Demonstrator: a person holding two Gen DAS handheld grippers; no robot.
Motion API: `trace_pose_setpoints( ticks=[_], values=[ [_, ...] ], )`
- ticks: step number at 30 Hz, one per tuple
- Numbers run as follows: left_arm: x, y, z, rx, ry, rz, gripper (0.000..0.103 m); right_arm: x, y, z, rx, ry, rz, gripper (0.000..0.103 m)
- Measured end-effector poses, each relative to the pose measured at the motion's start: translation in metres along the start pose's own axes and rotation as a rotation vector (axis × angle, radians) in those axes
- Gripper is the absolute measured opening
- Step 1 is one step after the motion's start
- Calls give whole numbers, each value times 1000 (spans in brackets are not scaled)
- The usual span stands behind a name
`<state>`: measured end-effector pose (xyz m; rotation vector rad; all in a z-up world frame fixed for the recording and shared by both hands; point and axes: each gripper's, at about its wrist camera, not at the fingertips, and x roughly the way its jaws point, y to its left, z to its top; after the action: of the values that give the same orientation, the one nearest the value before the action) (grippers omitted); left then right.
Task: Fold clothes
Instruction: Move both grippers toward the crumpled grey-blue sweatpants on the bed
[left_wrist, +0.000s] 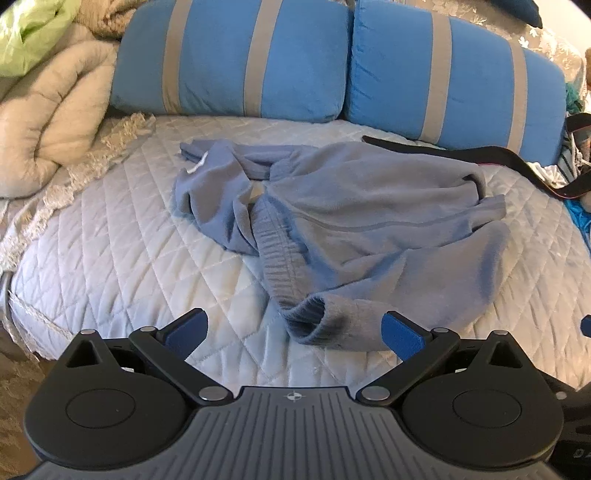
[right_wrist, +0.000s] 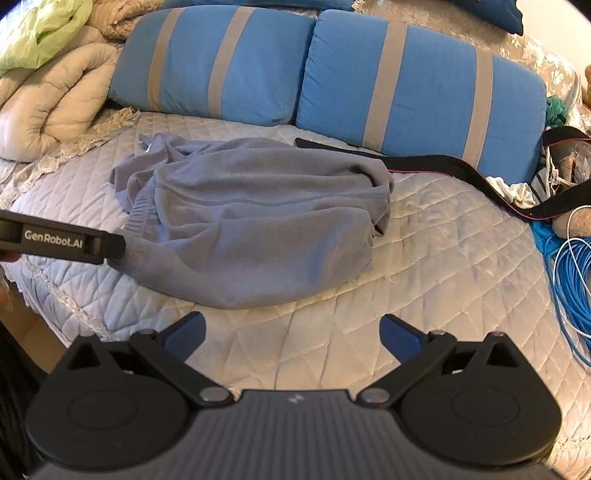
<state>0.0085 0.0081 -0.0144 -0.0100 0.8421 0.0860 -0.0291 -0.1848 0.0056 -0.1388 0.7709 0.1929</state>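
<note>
Left gripper (left_wrist: 293, 326) and right gripper (right_wrist: 291, 332) both spread wide, empty, over crumpled grey sweatshirt (left_wrist: 351, 218); near cuff (left_wrist: 317, 321) best pinched first, then spread flat.

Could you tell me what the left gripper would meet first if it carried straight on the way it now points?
Most likely the sweatshirt's ribbed cuff, which lies right between the open left gripper fingers on the quilted bedspread. Depth is hard to judge through the fisheye.

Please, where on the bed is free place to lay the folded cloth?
Bare quilt lies between the grey sweatshirt, the blue cables and the right gripper. Another patch lies between sweatshirt and beige comforter. Crowded near the black strap.
</note>
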Motion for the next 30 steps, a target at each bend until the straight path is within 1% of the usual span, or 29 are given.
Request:
trace_pose_setpoints(
  ticks=[5,8,13,16,19,21,24,26,28,30],
  values=[
    [1,-4,0,21,1,-19,103,-1,0,1,1,-5,5,103],
    [-1,-3,-1,19,-22,-62,103,-2,0,1,-1,-8,3,103],
    [-6,-5,0,18,-77,-72,103,-2,-1,1,-4,-11,-3,103],
    [-10,0,3,-7,-98,-62,103,-2,-1,1,-7,-13,-6,103],
    [-15,7,6,-43,-128,-77,103,-1,-1,1,-8,-12,-4,103],
    [-17,11,10,-52,-130,-79,102,-1,0,1,-15,-12,-2,103],
    [-22,22,19,-92,-118,-104,102,0,5,2,-39,-12,9,103],
    [-28,32,25,-114,-135,-134,102,1,10,3,-65,-18,28,103],
    [-32,39,31,-107,-156,-146,102,1,16,5,-100,-29,51,103],
    [-32,44,37,-106,-164,-137,102,3,24,7,-143,-43,67,103]
  ],
)
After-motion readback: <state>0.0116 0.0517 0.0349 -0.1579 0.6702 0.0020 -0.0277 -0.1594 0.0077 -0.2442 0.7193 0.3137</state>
